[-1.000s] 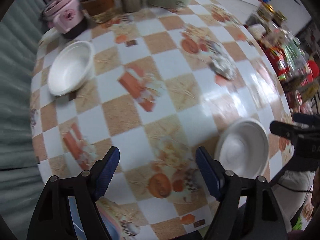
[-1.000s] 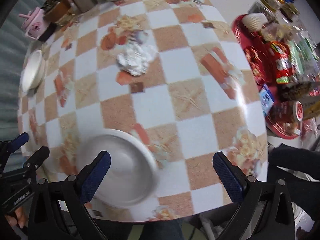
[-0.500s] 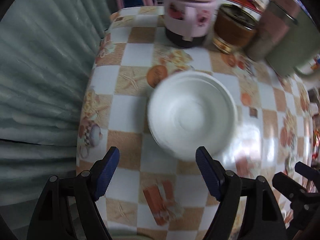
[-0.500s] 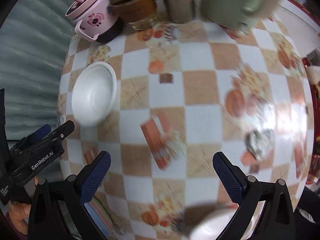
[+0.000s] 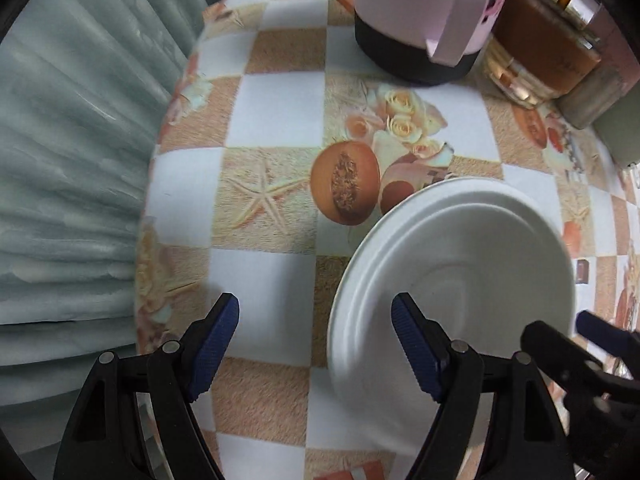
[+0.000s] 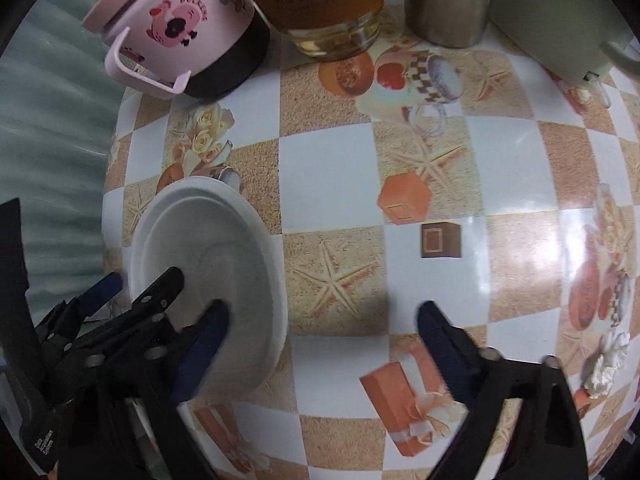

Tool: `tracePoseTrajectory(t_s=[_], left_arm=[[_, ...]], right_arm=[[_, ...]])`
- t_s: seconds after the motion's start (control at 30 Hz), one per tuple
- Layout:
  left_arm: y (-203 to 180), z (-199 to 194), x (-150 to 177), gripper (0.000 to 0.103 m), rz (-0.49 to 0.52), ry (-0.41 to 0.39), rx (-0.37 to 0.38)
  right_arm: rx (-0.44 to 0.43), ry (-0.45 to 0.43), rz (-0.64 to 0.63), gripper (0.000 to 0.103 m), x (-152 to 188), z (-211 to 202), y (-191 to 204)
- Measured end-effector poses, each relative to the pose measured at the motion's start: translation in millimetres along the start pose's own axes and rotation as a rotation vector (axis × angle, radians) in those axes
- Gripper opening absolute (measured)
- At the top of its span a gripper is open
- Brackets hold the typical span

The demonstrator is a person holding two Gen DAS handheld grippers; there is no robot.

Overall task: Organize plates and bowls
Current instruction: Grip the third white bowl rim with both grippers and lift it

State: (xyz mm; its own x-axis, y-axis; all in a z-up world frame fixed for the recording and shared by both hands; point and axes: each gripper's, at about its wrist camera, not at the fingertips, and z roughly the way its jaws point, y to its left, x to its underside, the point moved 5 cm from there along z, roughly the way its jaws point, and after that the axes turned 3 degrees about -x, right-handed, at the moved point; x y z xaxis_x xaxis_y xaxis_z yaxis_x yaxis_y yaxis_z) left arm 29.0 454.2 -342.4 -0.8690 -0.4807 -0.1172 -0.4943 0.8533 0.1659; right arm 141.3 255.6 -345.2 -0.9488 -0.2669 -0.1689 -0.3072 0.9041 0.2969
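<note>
A white bowl (image 5: 460, 268) sits near the left edge of the checkered table; it also shows in the right wrist view (image 6: 208, 264). My left gripper (image 5: 316, 344) is open, low over the table, its jaws straddling the bowl's left rim, one finger inside the bowl and one outside. My right gripper (image 6: 320, 344) is open and empty, its left finger over the bowl's right part, the other over bare tablecloth. Each gripper shows in the other's view: the right one (image 5: 580, 352), the left one (image 6: 120, 300). No second dish is in view.
A pink mug with a handle (image 6: 176, 28), a brown-sleeved glass jar (image 6: 324, 4), a metal cup (image 6: 444, 0) and a green kettle (image 6: 560, 20) stand along the back of the table. Crumpled foil (image 6: 608, 364) lies at the right. The table edge and a grey curtain (image 5: 72, 160) are left.
Both grippers moved in close to the white bowl at the table's left edge. The left one dropped over its left rim, the right one came in from the right. The other white dish left view.
</note>
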Motion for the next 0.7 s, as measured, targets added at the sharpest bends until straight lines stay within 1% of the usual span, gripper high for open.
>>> tracePoseTrajectory(t_s=[0.03, 0.07, 0.1, 0.13, 0.17, 0.2, 0.23, 0.27, 0.3, 0.4, 0.47, 0.6, 0.7], left_arm=[[-0.6, 1.7, -0.6, 0.082, 0.000, 0.001, 0.008], [-1.9, 1.7, -1.5, 0.078, -0.008, -0.001, 0.029], [-3.3, 2.0, -1.7, 0.075, -0.009, 0.007, 0.043], [-6.1, 1.5, -1.7, 0.062, -0.010, 0.015, 0.076], [-10.7, 0.7, -1.0, 0.046, -0.009, 0.031, 0.115], [-14.6, -1.4, -1.1, 0.040, -0.006, 0.034, 0.130], [-19.6, -2.6, 0.4, 0.040, 0.004, 0.045, 0.133], [-26.5, -4.2, 4.1, 0.039, 0.025, 0.051, 0.127], [-30.4, -5.7, 7.4, 0.039, 0.036, 0.049, 0.126], [-43.6, -11.9, 28.9, 0.039, 0.050, 0.072, 0.135], [-56.2, -20.2, 49.2, 0.039, 0.079, 0.067, 0.124], [-78.9, -43.7, 86.1, 0.039, 0.119, 0.046, 0.117], [-95.0, -70.8, 112.0, 0.039, 0.146, 0.018, 0.118]], right_arm=[[-0.005, 0.014, 0.004, 0.065, 0.4, 5.8, -0.2], [-0.011, 0.008, 0.007, 0.061, 0.4, 7.2, 0.1], [-0.024, 0.002, 0.000, 0.055, -0.7, 6.9, 2.2], [-0.047, 0.016, -0.005, 0.040, -0.9, 9.0, 4.4], [-0.079, 0.033, -0.004, 0.032, 0.3, 10.8, 5.6], [-0.103, 0.046, -0.002, 0.029, 2.2, 12.0, 7.4], [-0.122, 0.060, -0.002, 0.015, 5.1, 12.9, 8.7], [-0.117, 0.069, -0.007, 0.012, 7.6, 12.8, 8.6], [-0.094, 0.078, -0.022, 0.013, 13.4, 12.4, 5.7], [-0.109, 0.137, -0.009, 0.013, 39.8, 9.6, -8.4], [-0.112, 0.153, -0.003, 0.013, 57.8, 4.9, -18.1], [-0.097, 0.170, 0.000, 0.014, 94.7, -13.7, -35.4], [-0.092, 0.153, 0.007, 0.015, 120.6, -38.4, -48.8]])
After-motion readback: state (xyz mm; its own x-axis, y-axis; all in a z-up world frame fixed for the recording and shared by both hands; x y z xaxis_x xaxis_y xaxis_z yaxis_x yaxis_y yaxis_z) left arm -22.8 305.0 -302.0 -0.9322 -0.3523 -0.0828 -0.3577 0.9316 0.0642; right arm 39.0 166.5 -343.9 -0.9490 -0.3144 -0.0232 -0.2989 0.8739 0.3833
